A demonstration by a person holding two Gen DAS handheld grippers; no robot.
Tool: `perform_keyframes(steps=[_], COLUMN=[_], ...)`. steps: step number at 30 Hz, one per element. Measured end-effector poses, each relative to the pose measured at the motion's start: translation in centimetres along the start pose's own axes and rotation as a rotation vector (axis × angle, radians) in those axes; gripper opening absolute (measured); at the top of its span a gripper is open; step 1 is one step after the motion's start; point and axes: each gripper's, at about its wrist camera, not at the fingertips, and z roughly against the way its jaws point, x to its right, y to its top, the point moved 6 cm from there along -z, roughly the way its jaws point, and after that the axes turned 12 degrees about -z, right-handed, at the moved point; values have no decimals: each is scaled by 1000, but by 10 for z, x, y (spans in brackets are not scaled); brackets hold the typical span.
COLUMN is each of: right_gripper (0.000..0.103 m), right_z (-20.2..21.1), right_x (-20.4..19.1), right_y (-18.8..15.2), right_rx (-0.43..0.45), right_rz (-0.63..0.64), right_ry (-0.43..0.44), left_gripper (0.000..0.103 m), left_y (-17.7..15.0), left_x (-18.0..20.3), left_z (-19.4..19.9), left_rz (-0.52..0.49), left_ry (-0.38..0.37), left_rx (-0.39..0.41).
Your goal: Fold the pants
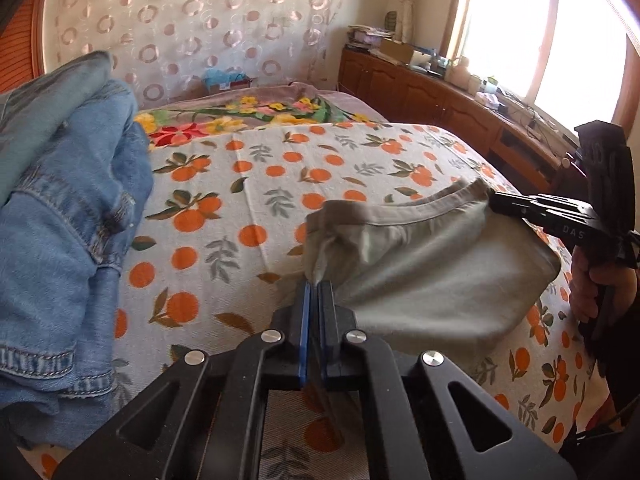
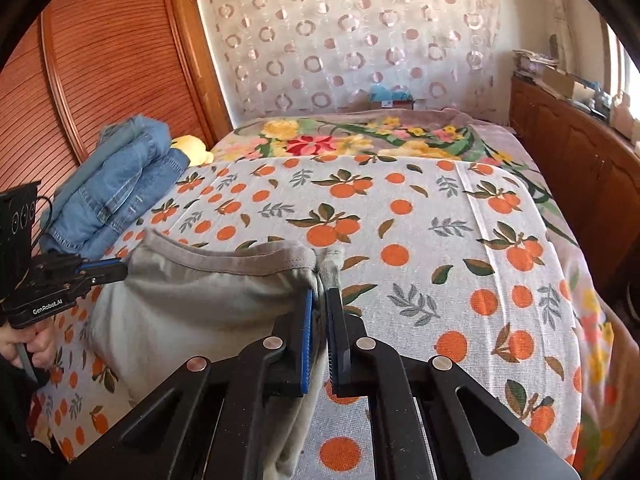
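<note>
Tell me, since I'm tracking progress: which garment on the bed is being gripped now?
The grey pants, pinched at both waistband ends by the left claw and right claw. The blue jeans lie folded, untouched, by the wardrobe.

Sunlit window (image 1: 576, 36), wooden cabinet (image 1: 432, 96), ring-patterned curtain (image 2: 352, 36)

1. My tongs, the left gripper (image 1: 315, 286) and the right gripper (image 2: 323, 294), are black with blue pads.
2. The pants (image 1: 420, 276) are pale grey.
3. The bedsheet (image 2: 420, 248) is white with oranges and leaves.
4. The folded jeans (image 1: 60, 248) are blue denim.
5. The blanket (image 2: 340, 136) is mauve and flowered.
</note>
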Motion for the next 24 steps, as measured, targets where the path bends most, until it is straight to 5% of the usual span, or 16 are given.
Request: perform_keyframes(steps=[7, 12, 14, 24], right_gripper=[11, 43, 48, 50], right_z=[-2, 3, 2, -14], right_x=[-2, 1, 1, 4], right_y=[-1, 2, 1, -5], right_rx=[-38, -32, -44, -121], right_rz=[2, -3, -1, -23], right_ry=[5, -29, -29, -4], left_gripper=[7, 29, 47, 47], left_y=[-2, 2, 3, -2], left_x=[2, -1, -2, -6], left_z=[1, 4, 3, -16], left_rz=[-9, -11, -3, 53], left_ry=[4, 31, 21, -15], left_rx=[-19, -19, -16, -66])
